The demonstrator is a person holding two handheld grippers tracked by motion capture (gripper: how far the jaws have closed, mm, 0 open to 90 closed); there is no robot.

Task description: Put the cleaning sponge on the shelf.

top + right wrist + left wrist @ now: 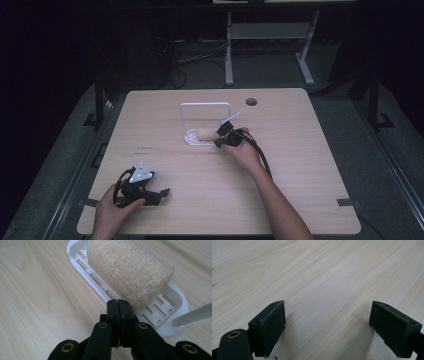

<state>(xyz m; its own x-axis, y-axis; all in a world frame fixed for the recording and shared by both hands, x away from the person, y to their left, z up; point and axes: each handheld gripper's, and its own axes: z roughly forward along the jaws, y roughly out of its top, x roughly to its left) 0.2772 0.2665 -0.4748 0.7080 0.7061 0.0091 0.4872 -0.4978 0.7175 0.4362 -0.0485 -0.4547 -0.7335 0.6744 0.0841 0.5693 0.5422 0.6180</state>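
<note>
Right now the table [300, 165] has lots of bare wood. A white tray [192, 140] sits near the middle, a bit closer to the far edge, and a tan sponge [206, 134] lies in it. A thin white frame [205, 105] stands up from the tray's far side. Bare wood runs all around the tray, with the most on the right side and along the near edge. A small round hole [251, 102] is by the far edge.

From the near edge, the right arm reaches up over the table. Its hand holds the right gripper [221, 139] at the right end of the tray. Seen from the right gripper view, the jaws are pressed tight together with nothing between them, and their tips sit right by the round end of the sponge [130, 272]. I cannot tell if they touch it.

Over by the near left corner, the left hand [111, 210] rests low with the left gripper [162, 192]. Its jaws stand wide apart over bare wood, holding nothing.
</note>
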